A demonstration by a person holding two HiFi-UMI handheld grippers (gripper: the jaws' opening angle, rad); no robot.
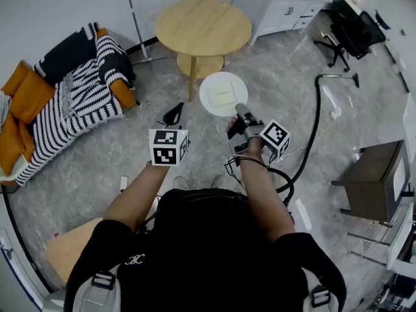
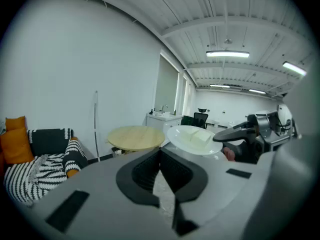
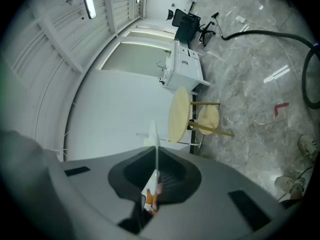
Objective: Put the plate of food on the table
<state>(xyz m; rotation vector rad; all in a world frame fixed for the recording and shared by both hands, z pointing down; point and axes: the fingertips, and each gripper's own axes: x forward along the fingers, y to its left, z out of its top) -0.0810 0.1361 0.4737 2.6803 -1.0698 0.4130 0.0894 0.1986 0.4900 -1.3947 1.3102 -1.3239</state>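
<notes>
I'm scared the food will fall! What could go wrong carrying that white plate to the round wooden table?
The right gripper pinches the round white plate only at its rim, so it might tip or slip. The pale yellow food blocks lie loose and could slide off. The black hose on the floor might trip the person.

Round wooden table [image 1: 203,26] stands on grey floor [image 1: 130,155]; black hose [image 1: 313,135] lies nearby.

Marble floor [image 1: 97,168], striped sofa [image 1: 71,109]; white walls [image 2: 75,59]
</notes>
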